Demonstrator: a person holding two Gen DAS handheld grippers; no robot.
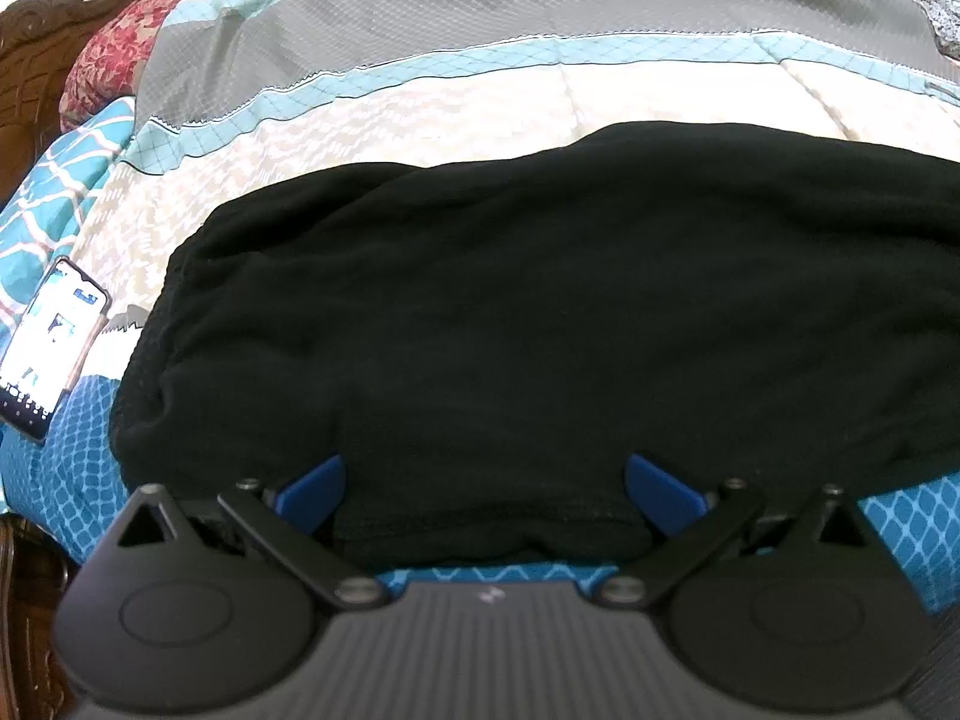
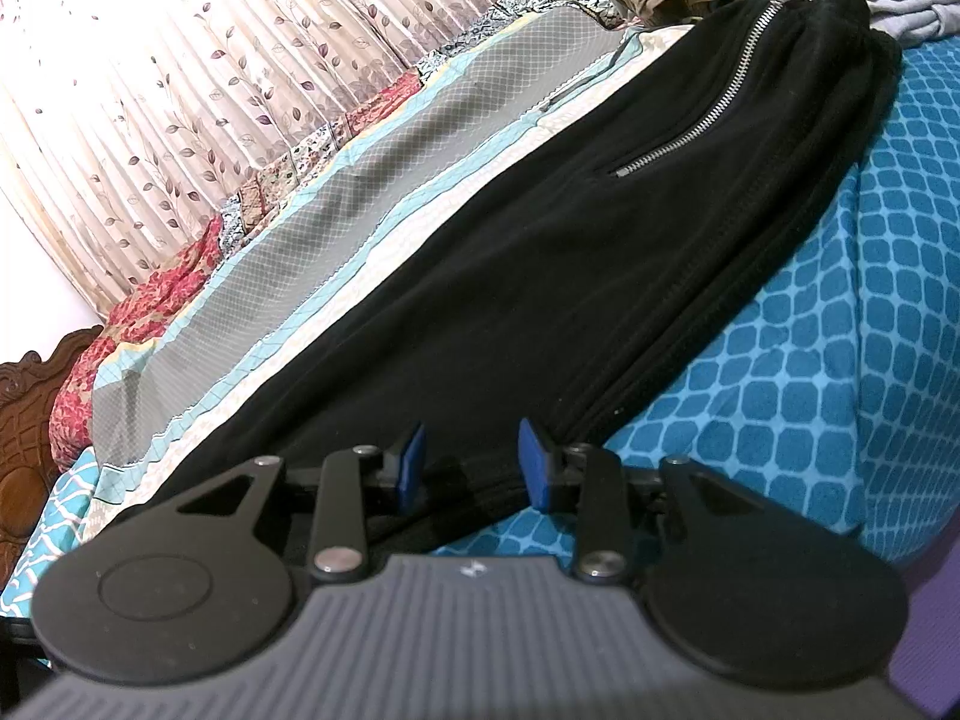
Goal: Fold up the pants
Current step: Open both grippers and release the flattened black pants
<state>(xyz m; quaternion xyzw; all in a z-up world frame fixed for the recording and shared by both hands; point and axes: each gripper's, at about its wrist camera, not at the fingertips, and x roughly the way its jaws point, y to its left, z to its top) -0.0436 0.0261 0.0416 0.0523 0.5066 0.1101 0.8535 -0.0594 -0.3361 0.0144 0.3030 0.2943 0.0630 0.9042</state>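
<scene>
The black fleece pants point(image 1: 540, 312) lie flat across the patterned bedspread point(image 1: 420, 114), their near edge low in both views between each tool's spread blue pads, left tool point(image 1: 486, 483) wide, right tool point(image 2: 471, 462) narrower, seemingly poised to lift for folding.

The pants point(image 1: 540, 312) in front of me are soft matt black cloth, fleecy, with a bright metal zip point(image 2: 702, 120) along the pocket. They lie on a smooth printed cotton bedsheet point(image 2: 810, 360), teal with a pale lattice. My left claw point(image 1: 486, 483) and my right claw point(image 2: 471, 462) both look like matt black plastic with a ribbed grey body, dull metal rivets and smooth blue pads. The headboard point(image 1: 30, 72) at the far left is carved, polished dark wood. A phone point(image 1: 51, 342) has a glossy glass face.
</scene>
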